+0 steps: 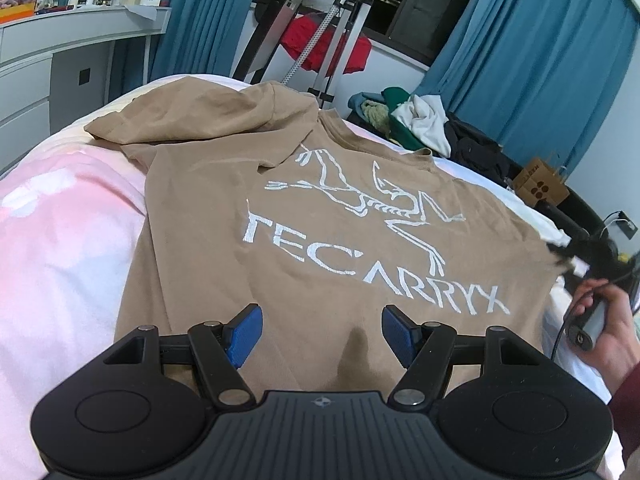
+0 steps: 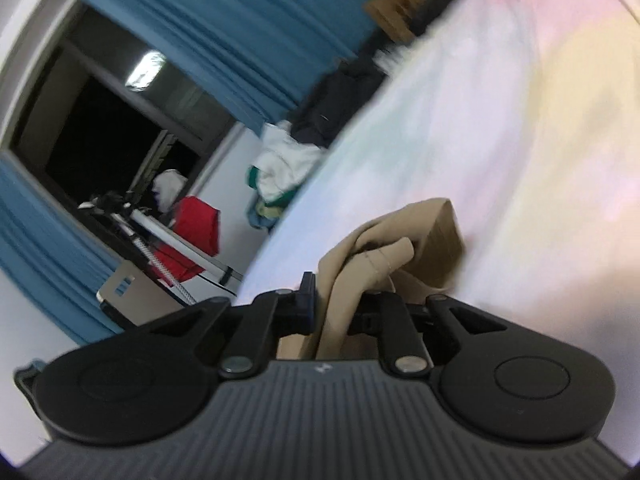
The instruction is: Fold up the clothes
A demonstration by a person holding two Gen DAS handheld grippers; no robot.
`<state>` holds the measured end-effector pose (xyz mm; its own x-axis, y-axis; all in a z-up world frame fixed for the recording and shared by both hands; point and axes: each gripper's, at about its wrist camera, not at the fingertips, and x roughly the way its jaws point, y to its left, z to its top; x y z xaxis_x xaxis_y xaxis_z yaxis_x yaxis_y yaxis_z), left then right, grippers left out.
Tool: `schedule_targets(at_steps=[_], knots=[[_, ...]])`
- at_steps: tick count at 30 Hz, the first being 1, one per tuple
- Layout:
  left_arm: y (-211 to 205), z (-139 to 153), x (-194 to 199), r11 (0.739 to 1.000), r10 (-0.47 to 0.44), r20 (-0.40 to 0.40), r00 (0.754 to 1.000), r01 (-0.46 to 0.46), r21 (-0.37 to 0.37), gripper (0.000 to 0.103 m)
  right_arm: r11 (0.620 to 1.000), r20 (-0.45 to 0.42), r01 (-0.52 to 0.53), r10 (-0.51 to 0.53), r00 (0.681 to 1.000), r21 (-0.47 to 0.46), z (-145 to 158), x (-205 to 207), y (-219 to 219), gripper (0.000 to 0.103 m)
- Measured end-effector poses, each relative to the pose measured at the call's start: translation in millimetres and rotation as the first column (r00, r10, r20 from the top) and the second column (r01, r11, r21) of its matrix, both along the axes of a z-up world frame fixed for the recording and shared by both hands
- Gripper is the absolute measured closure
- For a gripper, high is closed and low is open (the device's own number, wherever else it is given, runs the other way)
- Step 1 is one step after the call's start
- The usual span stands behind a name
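Right gripper (image 2: 340, 300) clenched a bunched fold of the tan T-shirt (image 1: 320, 216), lifting it off the bed (image 1: 60, 240).
Left gripper (image 1: 322, 330) hovered released over the shirt's lower part, blue pads (image 1: 246, 334) spread wide and holding nothing. The shirt lay printed side up on the pink-and-white bedcover, one sleeve (image 1: 192, 116) folded over at the far end. At the shirt's right edge the person's right hand (image 1: 608, 320) gripped a handle. A clothes pile (image 1: 416, 124) sat beyond the bed, by blue curtains (image 1: 540, 48).

Tan t-shirt (image 1: 320, 216) with white bird-skeleton logo and lettering, spread mostly flat, print up, on bed (image 1: 60, 240). Far sleeve crumpled toward bed's far edge; another bunched part (image 2: 384, 252) lifted above the bed.
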<state>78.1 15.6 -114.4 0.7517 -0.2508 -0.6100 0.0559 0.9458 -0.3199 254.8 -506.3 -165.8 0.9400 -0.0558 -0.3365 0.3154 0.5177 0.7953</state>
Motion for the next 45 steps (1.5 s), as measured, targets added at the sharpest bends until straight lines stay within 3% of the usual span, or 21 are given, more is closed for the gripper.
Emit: schedule_targets(at_steps=[4, 6, 11, 14, 19, 21, 23, 25, 29, 32, 34, 39, 41, 45], knots=[[0.5, 0.8, -0.5, 1.0, 0.002, 0.001, 1.0, -0.002, 0.002, 0.035, 0.973, -0.053, 0.01, 0.002, 0.999, 0.232, -36.1, -4.9, -16.4, 0.083], [0.3, 0.8, -0.4, 1.0, 0.003, 0.0, 1.0, -0.003, 0.004, 0.035, 0.958, -0.032, -0.008, 0.018, 0.999, 0.286, -45.5, -5.2, -18.9, 0.079], [0.9, -1.6, 2.2, 1.0, 0.008, -0.008, 1.0, -0.008, 0.007, 0.035, 0.945, 0.092, -0.036, 0.006, 0.996, 0.326, -50.6, 3.5, -22.7, 0.042], [2.6, -4.2, 4.2, 1.0, 0.011, -0.013, 1.0, -0.01, 0.009, 0.035, 0.963, 0.115, -0.021, -0.01, 0.993, 0.269, -52.4, 15.5, -16.1, 0.04], [3.1, -9.4, 7.0, 1.0, 0.011, -0.021, 1.0, -0.011, 0.013, 0.034, 0.995, 0.09, 0.03, -0.039, 0.995, 0.097, -47.8, 33.3, -1.0, 0.044], [-0.2, -10.0, 9.7, 1.0, 0.002, -0.016, 1.0, -0.002, 0.024, 0.034, 0.993, 0.065, 0.073, -0.079, 0.995, 0.093, -46.1, 35.6, -0.2, 0.057], [-1.8, -9.0, 11.0, 1.0, 0.0, -0.013, 1.0, 0.0, 0.028, 0.034, 0.985, 0.034, 0.118, -0.123, 0.992, 0.125, -48.3, 33.7, -4.1, 0.088], [-2.5, -7.6, 11.7, 1.0, 0.0, -0.006, 1.0, 0.0, 0.03, 0.034, 0.983, 0.019, 0.14, -0.143, 0.99, 0.121, -48.6, 30.8, -9.0, 0.091], [-0.9, -3.6, 9.8, 0.995, 0.026, 0.051, 0.998, -0.031, 0.099, 0.034, 0.982, 0.023, 0.153, -0.151, 0.988, -0.112, -21.5, 28.0, 7.0, 0.092], [7.2, 3.5, 11.1, 0.991, 0.065, 0.089, 0.994, -0.075, 0.115, 0.034, 0.933, 0.044, 0.147, -0.14, 0.989, -0.328, 15.2, 26.0, 36.8, 0.092], [14.1, 9.0, 10.6, 0.984, 0.104, 0.125, 0.987, -0.12, 0.131, 0.034, 0.875, 0.058, 0.117, -0.101, 0.993, -0.47, 44.9, 24.6, 66.9, 0.092], [42.8, 23.9, 5.5, 0.962, 0.213, 0.183, 0.96, -0.239, 0.132, 0.034, 0.713, 0.01, -0.019, 0.036, 0.999, -0.701, 91.9, 46.3, 161.2, 0.091], [55.7, 26.2, 5.6, 0.963, 0.238, 0.165, 0.957, -0.255, 0.093, 0.034, 0.643, -0.038, -0.099, 0.107, 0.994, -0.759, 92.9, 56.4, 206.5, 0.091], [70.2, 27.3, 10.4, 0.957, 0.246, 0.163, 0.956, -0.266, 0.116, 0.034, 0.549, -0.174, -0.271, 0.223, 0.959, -0.791, 64.5, 72.8, 283.8, 0.09]])
